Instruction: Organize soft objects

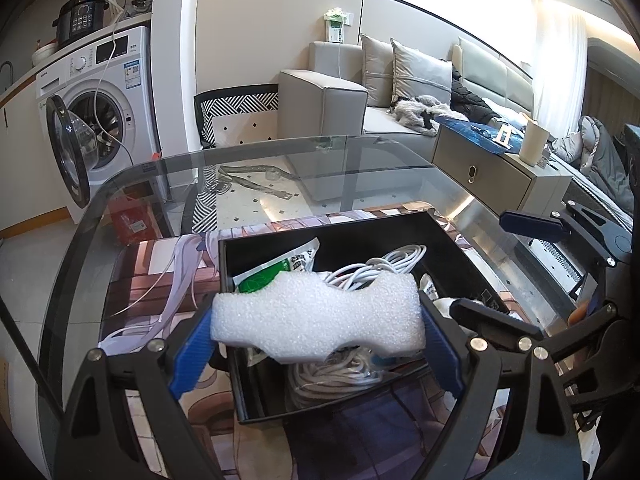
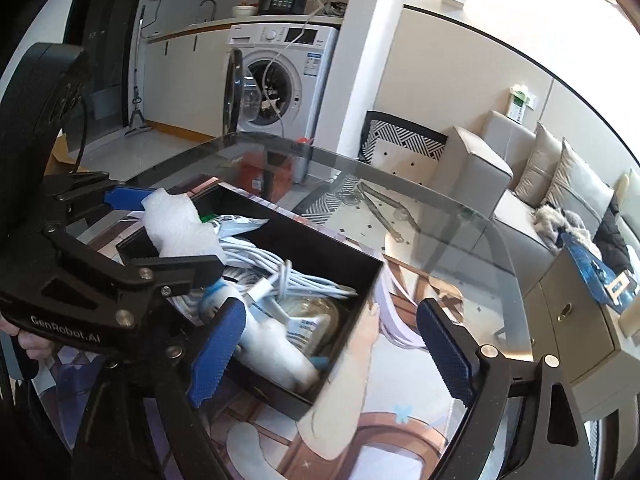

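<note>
Glass table [image 1: 280, 160] carries a printed mat [image 1: 168, 276] near its front edge, and on the mat stands a black box [image 1: 444, 236] (its walls low, its top open) holding a coil of white cable [image 1: 380, 268], a green-and-white packet [image 1: 280, 268] and a white plush toy [image 2: 276, 344]. Left gripper [image 1: 316, 320] pinches a white foam block [image 1: 316, 316] between its blue pads, held over the box's near side. Right gripper [image 2: 332, 344] stands with its fingers spread wide and nothing between them, over the box's right edge.
</note>
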The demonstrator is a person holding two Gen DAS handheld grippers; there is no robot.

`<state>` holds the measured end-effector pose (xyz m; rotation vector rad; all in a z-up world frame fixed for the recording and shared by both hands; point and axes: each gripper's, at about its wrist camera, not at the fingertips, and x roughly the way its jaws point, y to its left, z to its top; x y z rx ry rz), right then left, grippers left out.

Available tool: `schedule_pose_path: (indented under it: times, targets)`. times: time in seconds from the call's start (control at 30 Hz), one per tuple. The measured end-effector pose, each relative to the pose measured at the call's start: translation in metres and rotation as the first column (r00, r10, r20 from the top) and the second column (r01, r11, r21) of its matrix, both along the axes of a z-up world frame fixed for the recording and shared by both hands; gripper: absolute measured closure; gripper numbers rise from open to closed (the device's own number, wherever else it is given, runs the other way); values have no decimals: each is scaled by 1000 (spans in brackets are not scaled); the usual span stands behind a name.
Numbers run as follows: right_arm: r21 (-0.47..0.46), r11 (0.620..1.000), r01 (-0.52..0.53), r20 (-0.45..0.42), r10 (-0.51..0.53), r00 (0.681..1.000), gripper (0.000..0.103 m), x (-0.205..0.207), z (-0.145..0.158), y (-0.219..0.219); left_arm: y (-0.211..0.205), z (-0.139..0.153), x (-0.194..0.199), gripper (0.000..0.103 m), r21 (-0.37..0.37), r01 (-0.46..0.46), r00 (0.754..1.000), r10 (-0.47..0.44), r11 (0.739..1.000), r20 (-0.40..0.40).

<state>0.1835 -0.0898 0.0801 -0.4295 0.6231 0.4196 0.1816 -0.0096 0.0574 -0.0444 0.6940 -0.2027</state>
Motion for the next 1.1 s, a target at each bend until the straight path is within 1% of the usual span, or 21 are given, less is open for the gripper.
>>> schedule_pose_path:
  times: [0.2, 0.4, 0.47, 0.5, 0.53, 0.7, 0.93, 1.0, 1.1]
  targets:
    - [41, 999, 24, 6, -24, 1000, 11, -3, 3, -14, -7, 1, 3, 13, 3, 8, 1000, -8, 1000, 7]
    - [84, 995, 51, 1, -51, 999, 9, -3, 4, -28, -14, -1, 11, 12, 13, -13, 1000, 13, 1000, 5]
    - [93, 994, 55, -1, -55, 998, 7, -3, 3, -32, -15, -4, 15, 7, 19, -12, 1000, 13, 1000, -26]
    - [96, 994, 57, -1, -58, 998, 6, -4, 3, -34, -16, -6, 15, 2, 18, -11, 999, 12, 1000, -36]
    - [100, 993, 60, -1, -60, 998, 5, -4, 2, -36, -16, -6, 14, 0, 13, -7, 999, 8, 1000, -31]
    - [120, 990, 77, -9, -76, 997, 2, -4, 0, -46, -15, -2, 10, 0, 23, -17, 1000, 17, 1000, -10]
    - [131, 988, 79, -13, -78, 997, 1, -6, -3, -49, -5, 2, -2, 0, 16, -39, 999, 39, 999, 19]
    - [139, 987, 77, -11, -76, 997, 1, -8, -3, -47, -1, 2, -6, 0, 10, -45, 999, 45, 999, 25]
    - [159, 986, 59, -1, -59, 998, 1, -13, -3, -43, 4, 4, -15, 0, -19, -36, 998, 37, 999, 42]
